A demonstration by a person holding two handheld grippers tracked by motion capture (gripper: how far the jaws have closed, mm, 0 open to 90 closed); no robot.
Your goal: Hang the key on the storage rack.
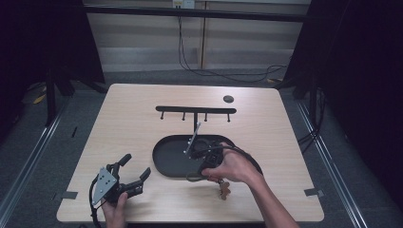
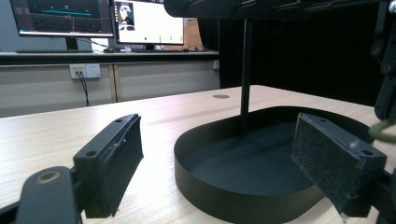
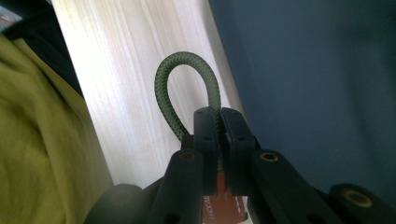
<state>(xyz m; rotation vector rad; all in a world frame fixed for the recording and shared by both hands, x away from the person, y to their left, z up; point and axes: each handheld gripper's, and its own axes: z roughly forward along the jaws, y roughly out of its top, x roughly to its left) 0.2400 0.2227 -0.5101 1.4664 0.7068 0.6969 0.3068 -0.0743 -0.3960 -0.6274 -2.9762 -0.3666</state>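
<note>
My right gripper [image 3: 219,123] is shut on a loop of green braided cord [image 3: 187,88], which arches up out of the pads. A reddish tag [image 3: 224,205] shows below the jaws. In the high view this gripper [image 1: 198,172] is in the person's hand over the near edge of the black oval tray [image 1: 161,161], with the cord [image 1: 192,177] at its tip and a brownish tag [image 1: 223,189] hanging under the hand. My left gripper [image 1: 136,165] rests at the table's front left, open, with nothing between its pads [image 2: 116,158]. It faces the tray [image 2: 233,196].
A black T-shaped rack [image 1: 196,109] with several pegs stands on a post [image 2: 246,70] rising from the tray. A small dark disc [image 1: 228,99] lies at the table's far side. Monitors [image 2: 60,16] stand on a desk beyond. Light wood table [image 1: 285,142] surrounds the tray.
</note>
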